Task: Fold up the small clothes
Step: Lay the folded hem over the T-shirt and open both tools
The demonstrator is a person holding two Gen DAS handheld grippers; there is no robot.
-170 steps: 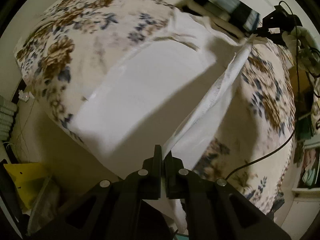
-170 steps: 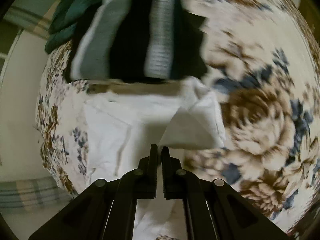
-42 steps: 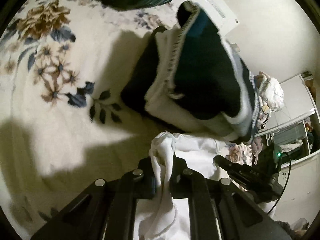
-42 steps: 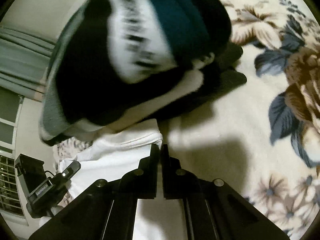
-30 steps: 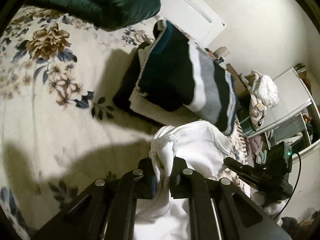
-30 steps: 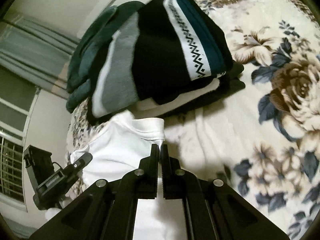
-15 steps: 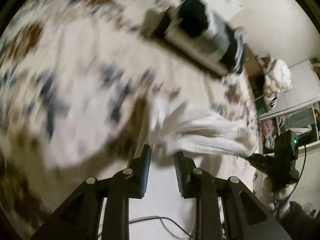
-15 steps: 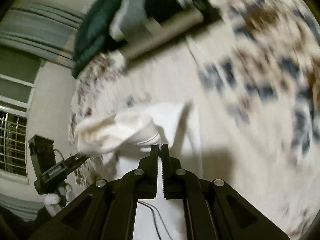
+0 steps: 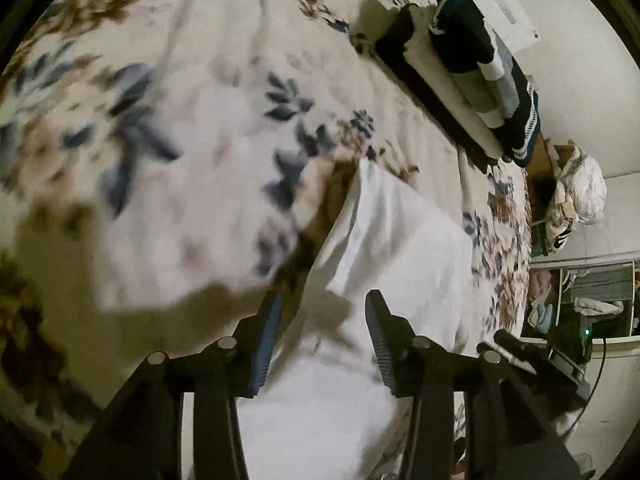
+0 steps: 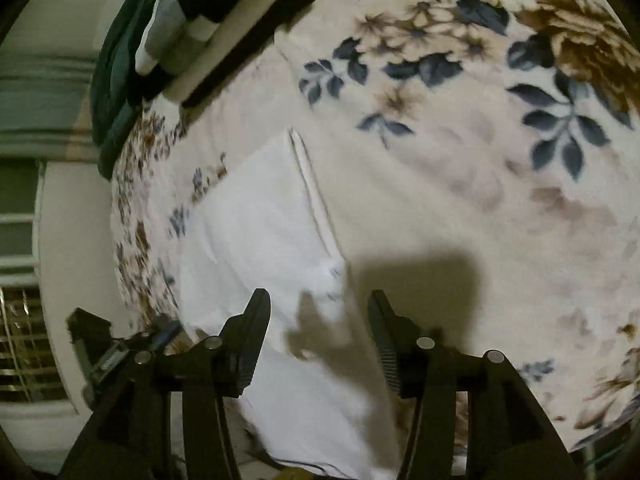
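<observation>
A white garment lies folded over on the floral blanket, just ahead of my left gripper, which is open and empty above its near part. In the right wrist view the same white garment lies flat with a hemmed edge on its right side. My right gripper is open and empty above the garment's near right corner. Each gripper casts a shadow on the cloth.
A stack of folded dark, grey and white clothes sits at the far end of the blanket, also in the right wrist view. A dark green pillow lies beside it. The other gripper shows at lower right. Shelves stand beyond the bed.
Both grippers carried the white garment's end away from the clothes stack, laid it down folded over, and opened. Both now hover empty above the cloth.
</observation>
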